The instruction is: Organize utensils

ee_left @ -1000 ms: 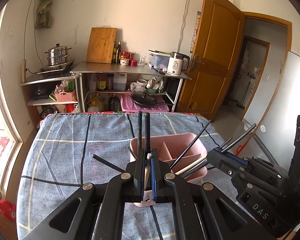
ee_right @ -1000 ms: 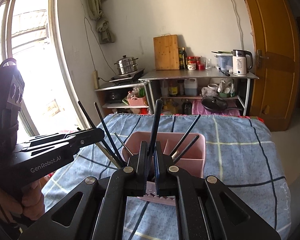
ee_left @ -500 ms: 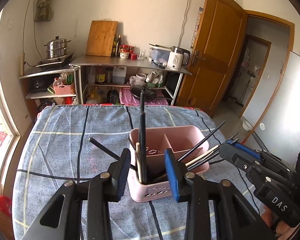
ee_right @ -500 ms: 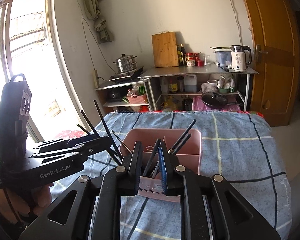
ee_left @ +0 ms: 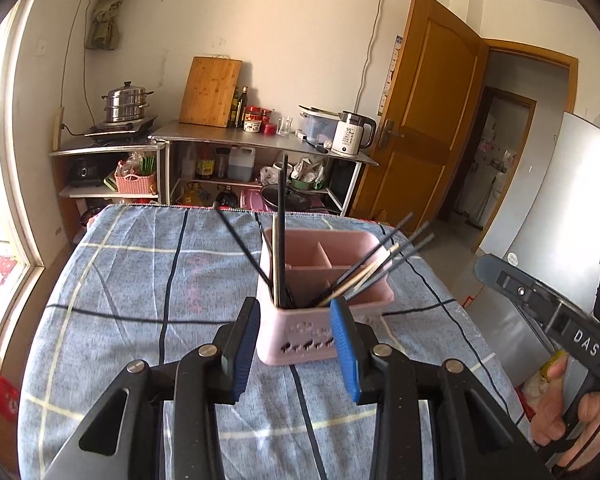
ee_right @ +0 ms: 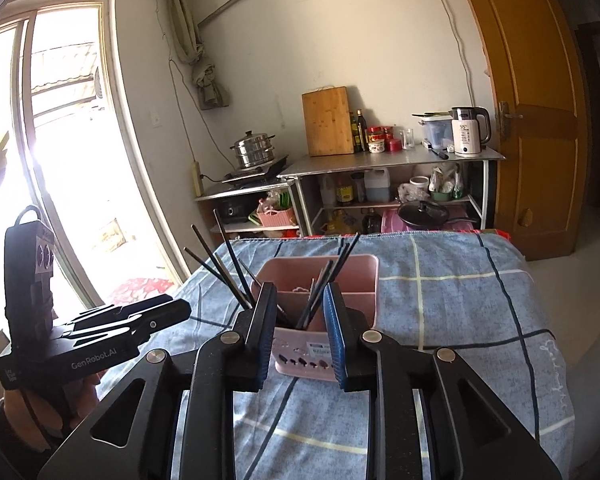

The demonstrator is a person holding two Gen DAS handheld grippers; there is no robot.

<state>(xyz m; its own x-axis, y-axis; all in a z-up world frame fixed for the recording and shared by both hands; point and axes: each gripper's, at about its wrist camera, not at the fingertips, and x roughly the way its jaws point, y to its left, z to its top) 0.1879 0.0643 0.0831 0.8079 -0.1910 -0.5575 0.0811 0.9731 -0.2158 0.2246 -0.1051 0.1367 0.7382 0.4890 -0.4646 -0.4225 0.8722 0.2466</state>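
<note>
The left gripper (ee_left: 296,322) stood parted with nothing between its pads, its jaws having just opened, and the pink utensil holder (ee_left: 324,276) sat just ahead of them on the blue checked cloth (ee_left: 140,280). The right gripper (ee_right: 298,312) was also apart and empty, its jaws having just widened; black chopsticks (ee_right: 320,292) leaned in the holder right beyond its tips.

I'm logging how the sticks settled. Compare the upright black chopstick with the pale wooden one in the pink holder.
The black chopstick stands almost vertical at the pink holder's near-left corner; the wooden chopstick leans low toward the right rim. The black one rises far above the rim; the wooden one barely clears it. One is dark, the other pale. Both rest in the holder, gripped by nothing.
</note>
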